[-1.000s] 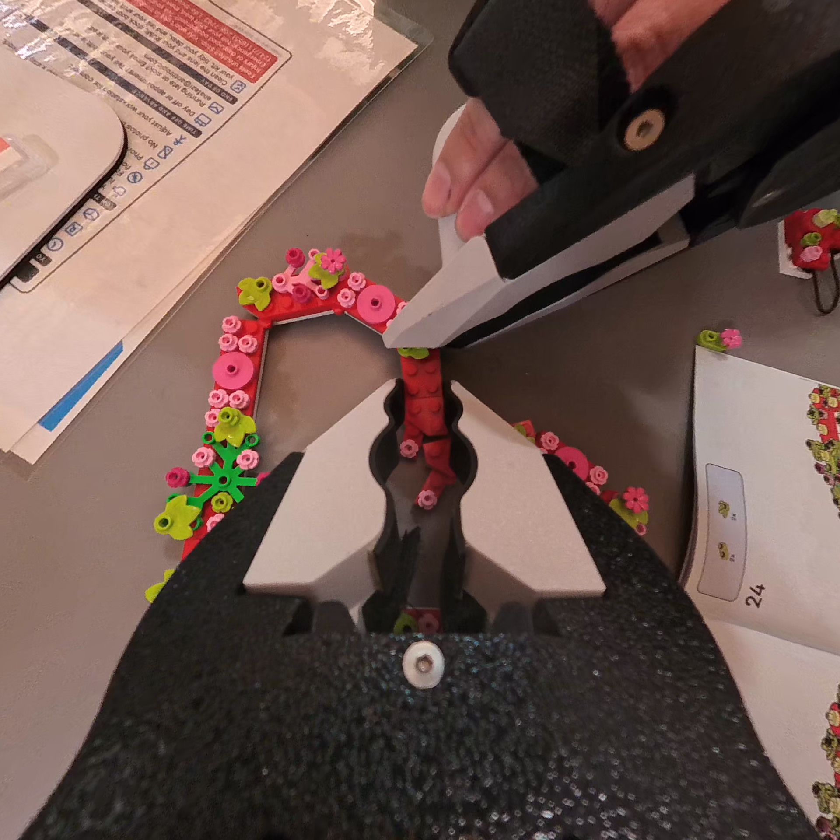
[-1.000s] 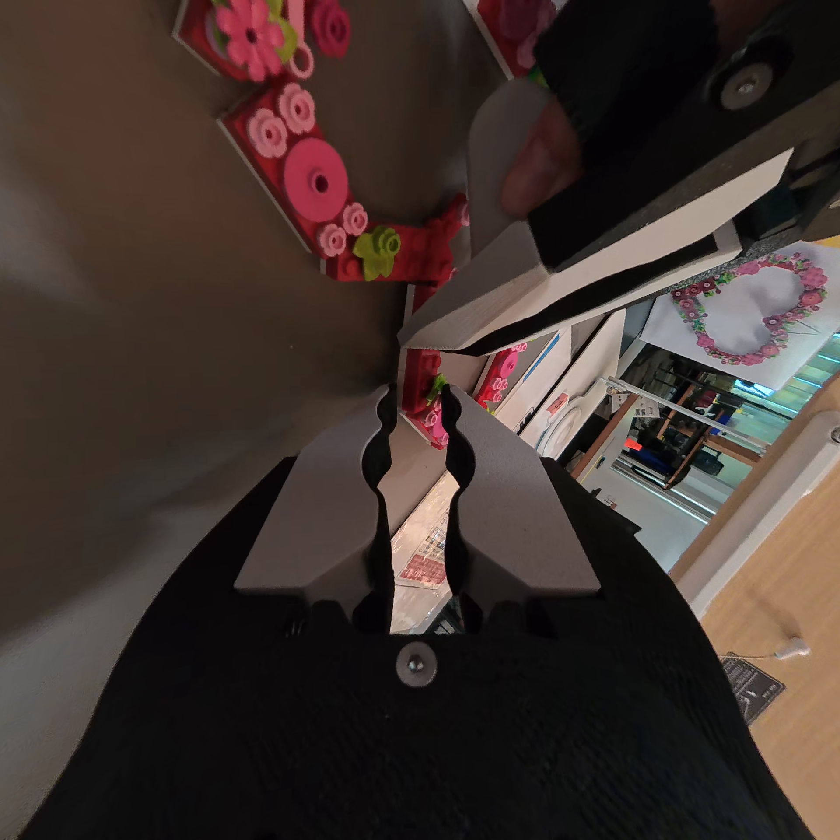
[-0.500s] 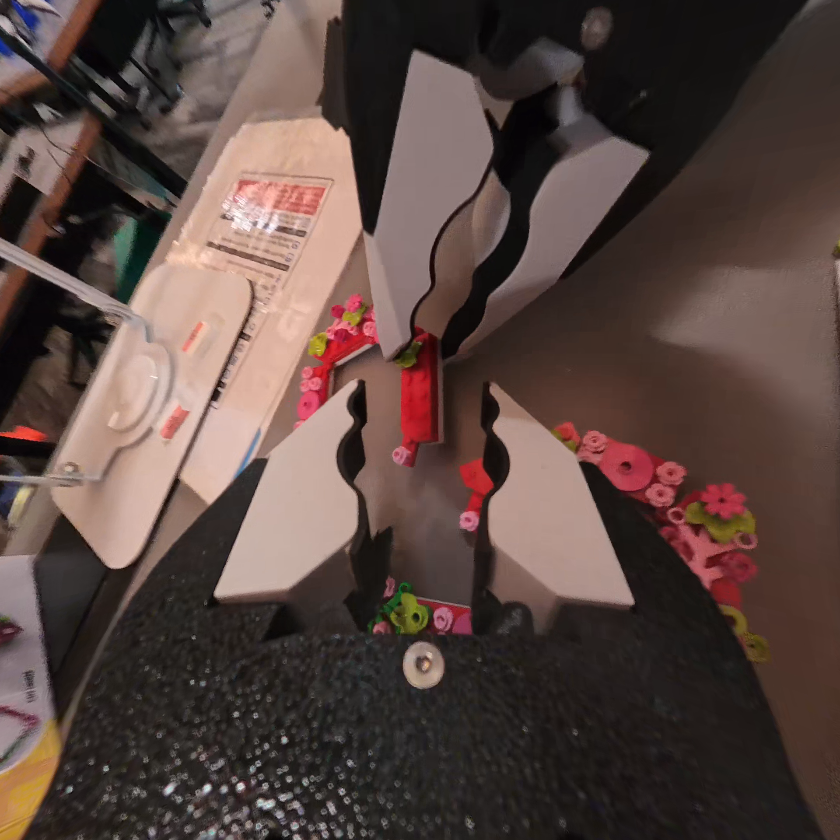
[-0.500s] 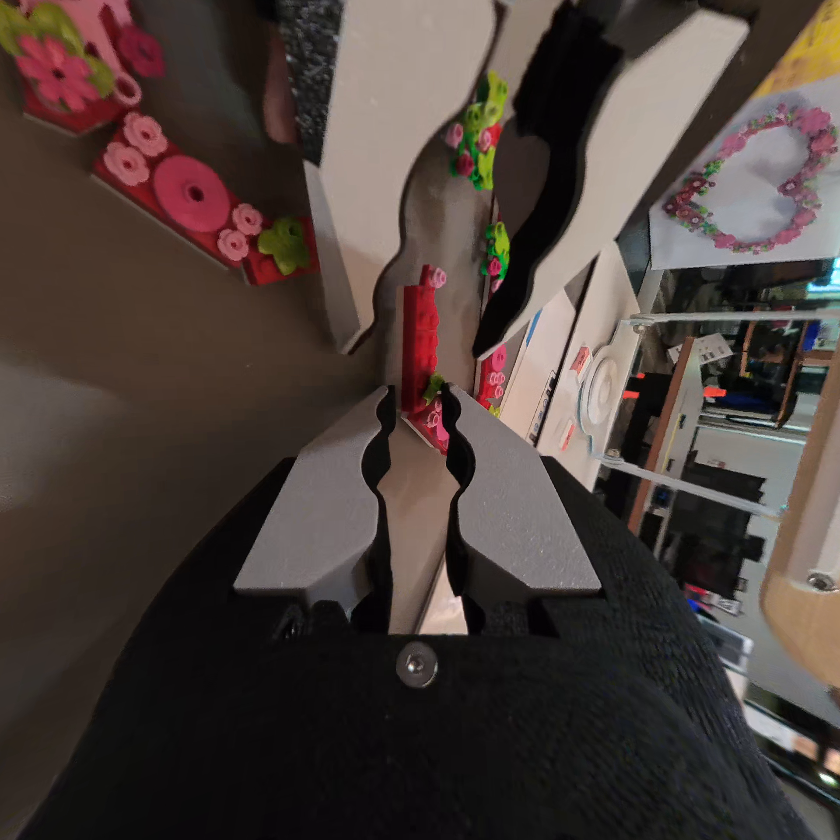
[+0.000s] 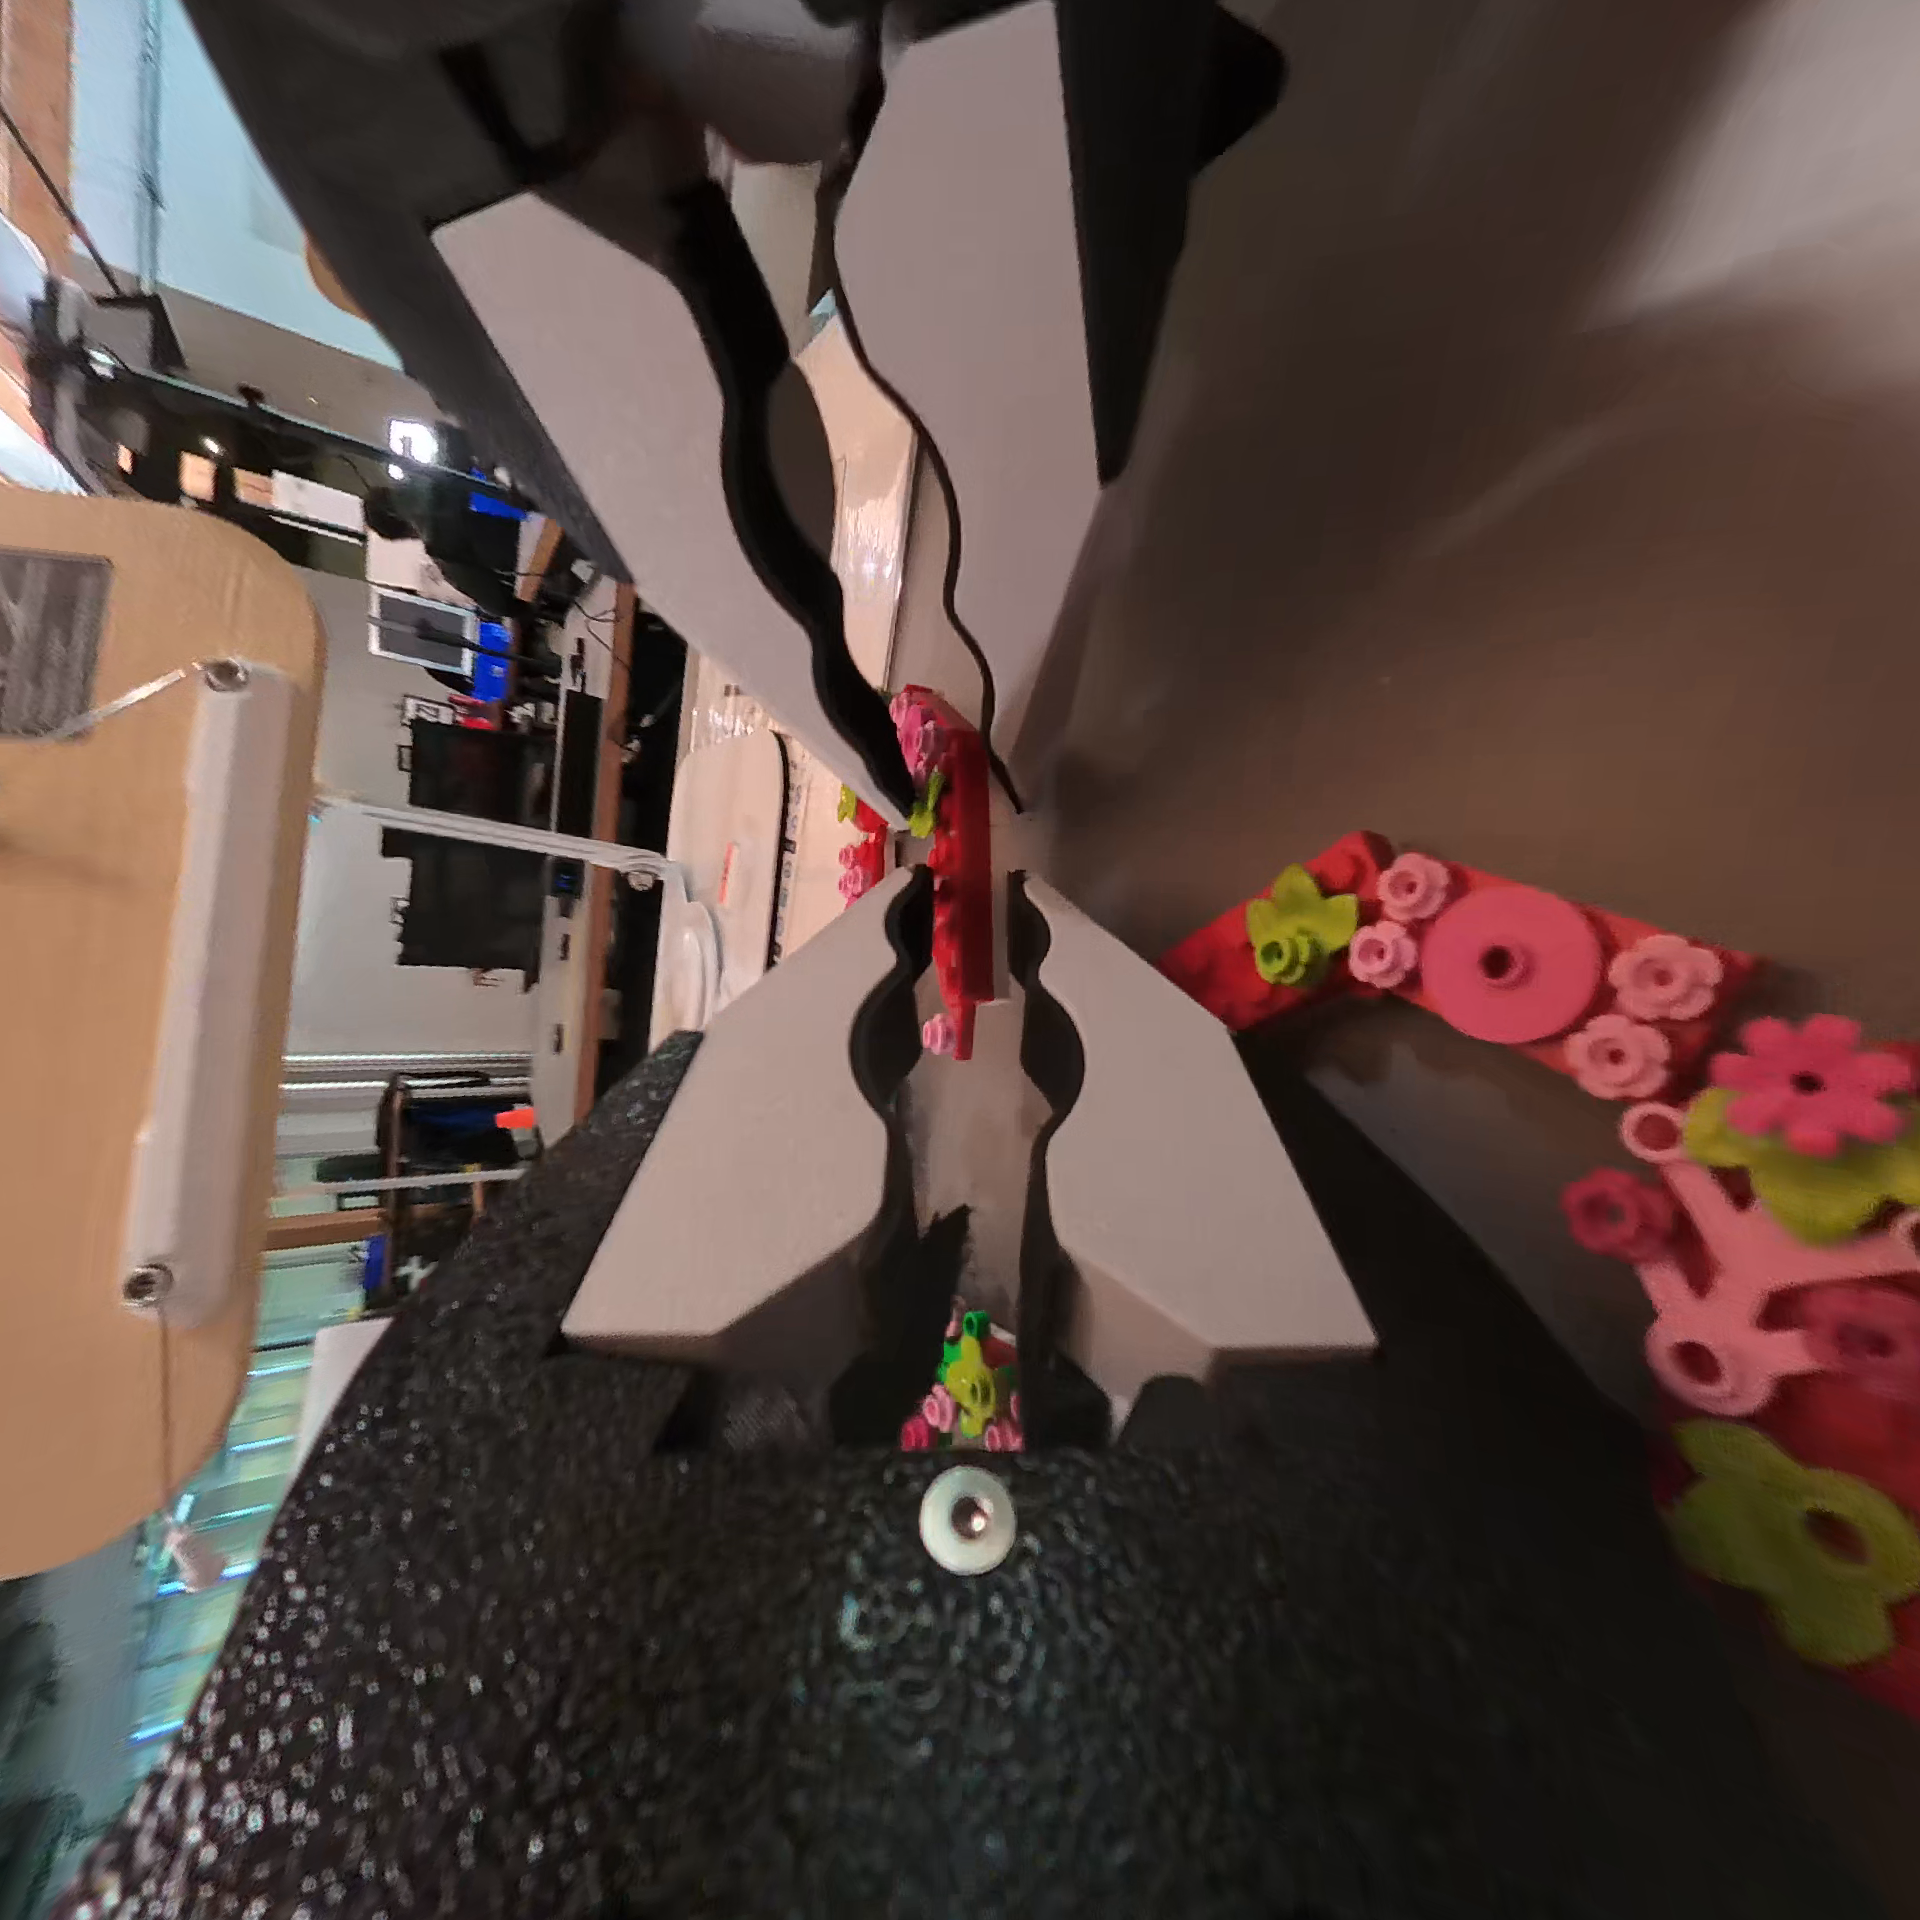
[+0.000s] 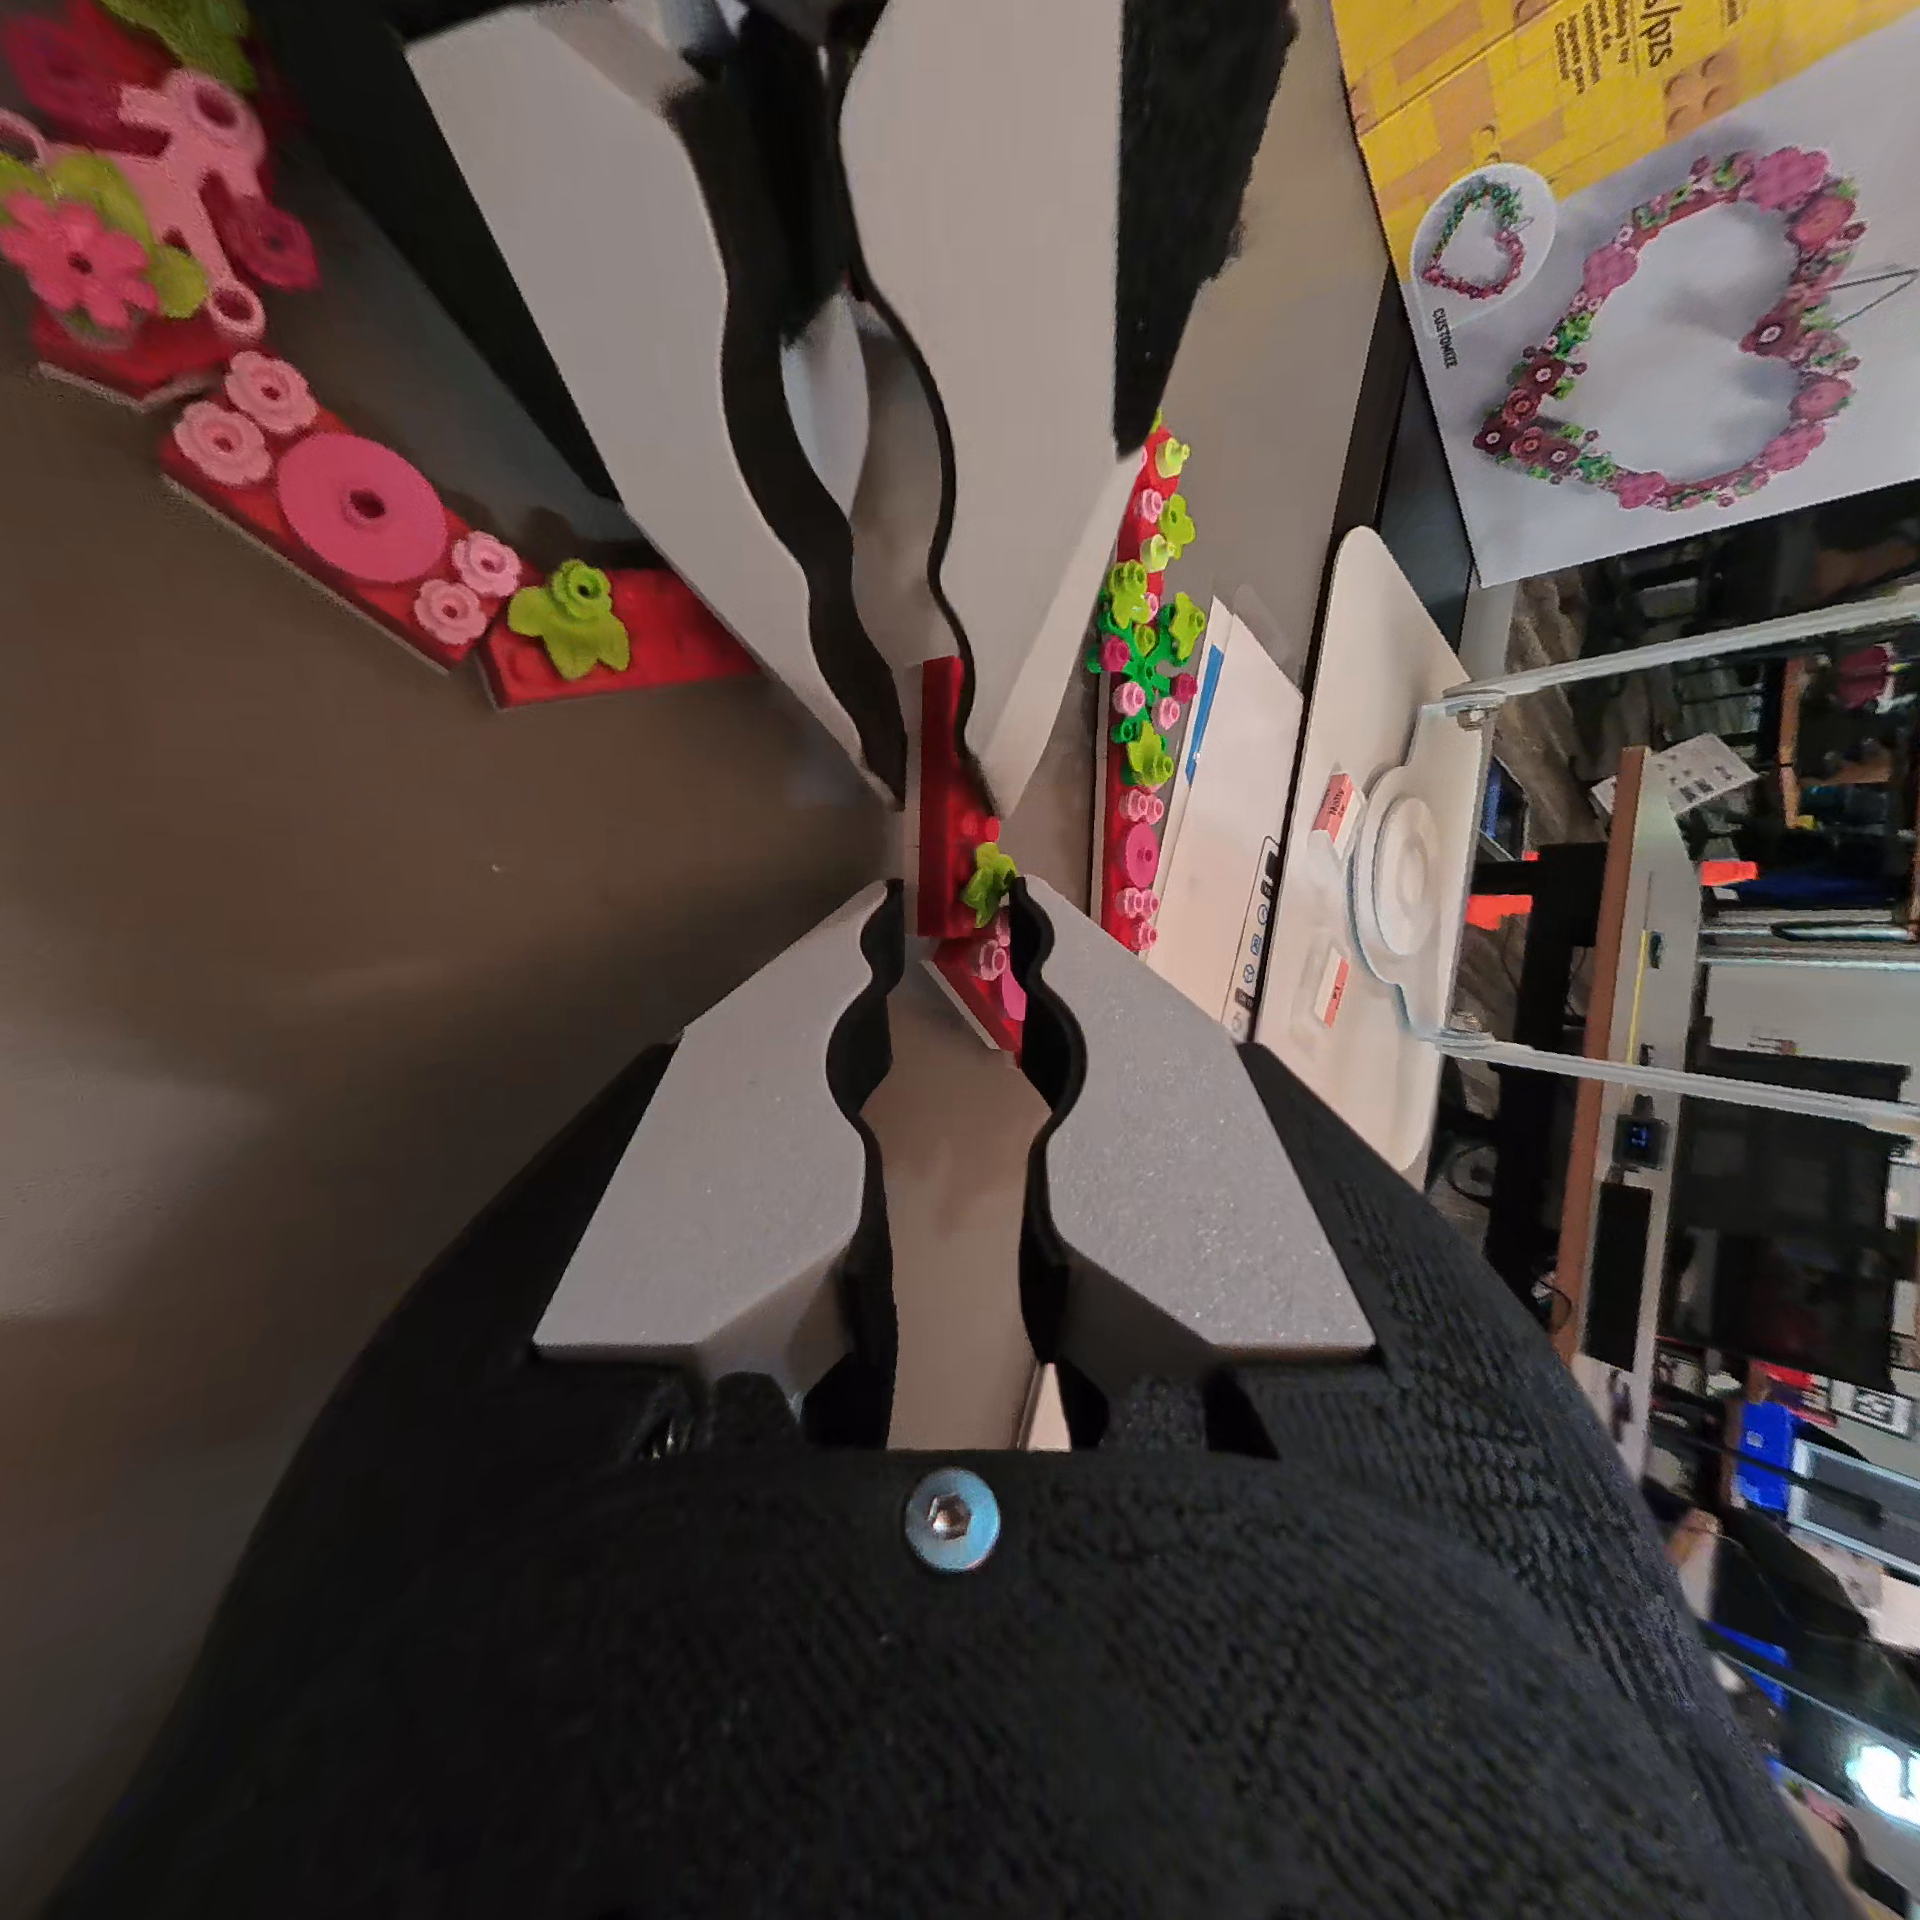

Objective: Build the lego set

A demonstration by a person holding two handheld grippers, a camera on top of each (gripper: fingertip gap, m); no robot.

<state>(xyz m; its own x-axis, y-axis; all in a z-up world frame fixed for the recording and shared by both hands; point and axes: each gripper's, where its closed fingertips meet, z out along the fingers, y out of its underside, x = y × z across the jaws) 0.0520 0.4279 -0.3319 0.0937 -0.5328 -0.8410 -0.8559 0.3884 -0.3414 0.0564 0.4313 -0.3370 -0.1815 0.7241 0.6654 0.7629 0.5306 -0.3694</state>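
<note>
Left wrist view: above the grey bench [image 5: 1558, 520], both grippers meet nose to nose, left gripper [image 5: 961, 883] and right gripper [image 6: 951, 894] each clenched on the red strip [image 5: 961, 935]. Light, stiff, likely snaps at joints; grip its flat edges.

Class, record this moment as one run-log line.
left gripper: shut on red Lego strip | right gripper: shut on strip's other end | strip on edge | flowered red heart section: on table

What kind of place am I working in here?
Probably an indoor workshop or lab, not a home: a grey table with flowered red lego sections and the set's box, and beyond it benches crowded with equipment.
</note>
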